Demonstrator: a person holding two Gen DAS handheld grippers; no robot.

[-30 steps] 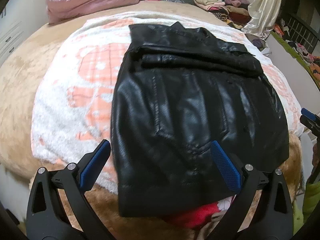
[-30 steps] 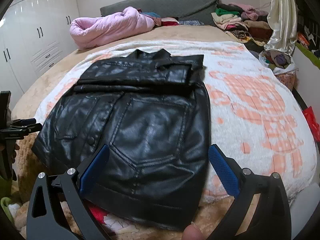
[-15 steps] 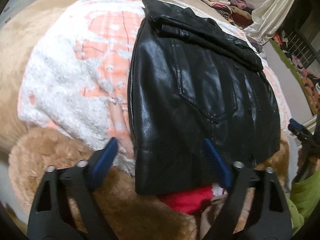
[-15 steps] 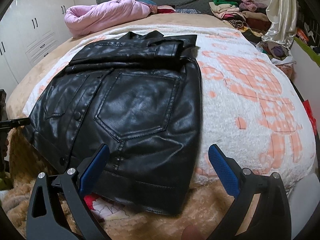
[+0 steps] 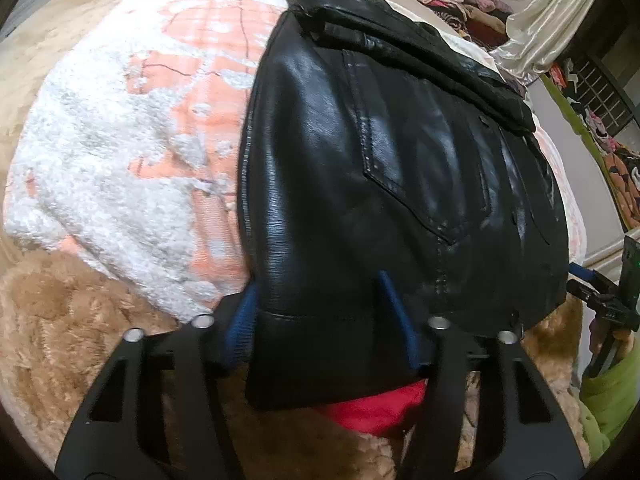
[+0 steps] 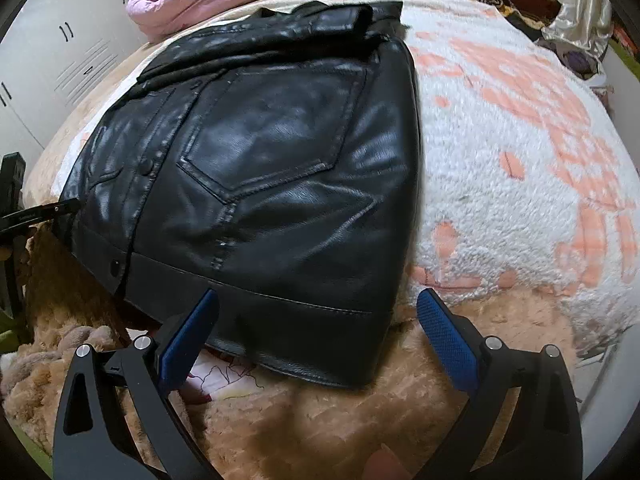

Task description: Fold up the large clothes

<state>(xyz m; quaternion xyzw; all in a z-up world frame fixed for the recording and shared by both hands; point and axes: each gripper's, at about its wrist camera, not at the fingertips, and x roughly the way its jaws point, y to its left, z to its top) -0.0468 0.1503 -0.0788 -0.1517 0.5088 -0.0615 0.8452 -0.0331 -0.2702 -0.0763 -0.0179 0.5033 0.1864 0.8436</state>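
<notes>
we find the left gripper (image 5: 320, 312) at the near left corner of the black jacket (image 5: 392, 168), its jaws having just been closing, the hem corner between them; whether the pads press yet we cannot tell. the right gripper (image 6: 320, 320) hovers with jaws wide apart astride the near right corner, gripping nothing. the jacket lies flat on the white and orange blanket (image 6: 520, 168) on the bed, sleeves already folded across the top. we judge the bottom-to-top fold remains undone.
</notes>
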